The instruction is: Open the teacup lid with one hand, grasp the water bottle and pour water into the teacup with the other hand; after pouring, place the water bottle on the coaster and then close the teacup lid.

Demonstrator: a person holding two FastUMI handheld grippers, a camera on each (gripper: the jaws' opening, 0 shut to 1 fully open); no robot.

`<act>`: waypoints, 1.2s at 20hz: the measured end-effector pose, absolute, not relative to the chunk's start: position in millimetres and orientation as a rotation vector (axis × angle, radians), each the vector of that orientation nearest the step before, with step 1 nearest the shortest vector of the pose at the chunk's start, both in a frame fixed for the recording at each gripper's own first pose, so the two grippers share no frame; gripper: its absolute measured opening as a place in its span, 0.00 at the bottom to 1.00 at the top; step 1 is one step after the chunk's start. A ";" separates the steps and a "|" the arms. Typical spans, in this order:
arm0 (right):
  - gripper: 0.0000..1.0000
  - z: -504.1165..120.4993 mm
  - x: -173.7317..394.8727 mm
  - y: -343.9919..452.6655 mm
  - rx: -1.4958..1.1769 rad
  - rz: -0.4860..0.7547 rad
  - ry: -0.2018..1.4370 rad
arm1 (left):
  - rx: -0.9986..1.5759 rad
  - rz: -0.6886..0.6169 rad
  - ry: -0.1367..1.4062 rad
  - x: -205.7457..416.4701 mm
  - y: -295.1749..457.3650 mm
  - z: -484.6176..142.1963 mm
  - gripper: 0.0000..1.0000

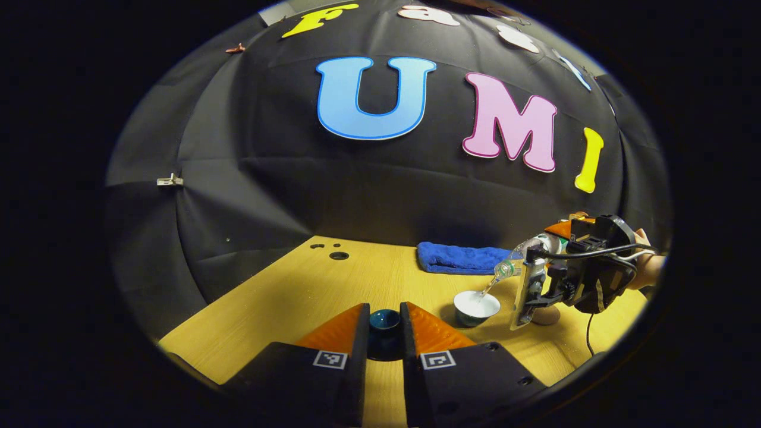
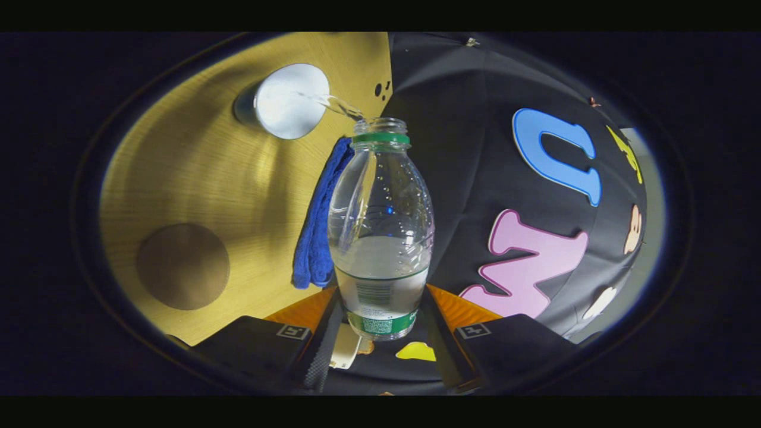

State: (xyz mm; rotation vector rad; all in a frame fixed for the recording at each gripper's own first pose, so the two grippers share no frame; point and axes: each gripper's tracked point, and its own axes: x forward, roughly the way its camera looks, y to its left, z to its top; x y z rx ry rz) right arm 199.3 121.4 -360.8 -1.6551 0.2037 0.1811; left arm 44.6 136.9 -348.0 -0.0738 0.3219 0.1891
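Observation:
My left gripper [image 1: 384,314] is shut on the dark teal teacup lid [image 1: 384,324], held just above the wooden table. To its right stands the teacup [image 1: 477,306], white inside and uncovered. My right gripper [image 2: 380,300] is shut on the clear water bottle [image 2: 380,238], which has a green neck ring and no cap and is about half full. The bottle is tipped, and a thin stream runs from its mouth into the teacup [image 2: 288,101]. In the left gripper view the right gripper [image 1: 541,261] and the tilted bottle [image 1: 526,252] hang just right of the cup.
A round brown coaster [image 2: 182,266] lies on the table near the cup; in the left gripper view the right gripper partly hides the coaster [image 1: 546,315]. A folded blue towel [image 1: 461,258] lies at the back by the wall. Small holes [image 1: 339,255] mark the table's far left.

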 end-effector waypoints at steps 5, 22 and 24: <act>0.74 -357.9 202.5 125.5 -1.709 0.190 0.151 | -0.071 0.192 0.324 42.8 138.7 -349.9 0.31; 0.74 -348.2 214.6 136.7 -1.870 0.215 -0.003 | -0.061 0.192 0.337 29.4 136.2 -351.8 0.31; 0.74 -342.9 218.7 140.0 -1.898 0.219 -0.038 | -0.047 0.191 0.327 28.9 136.6 -347.7 0.31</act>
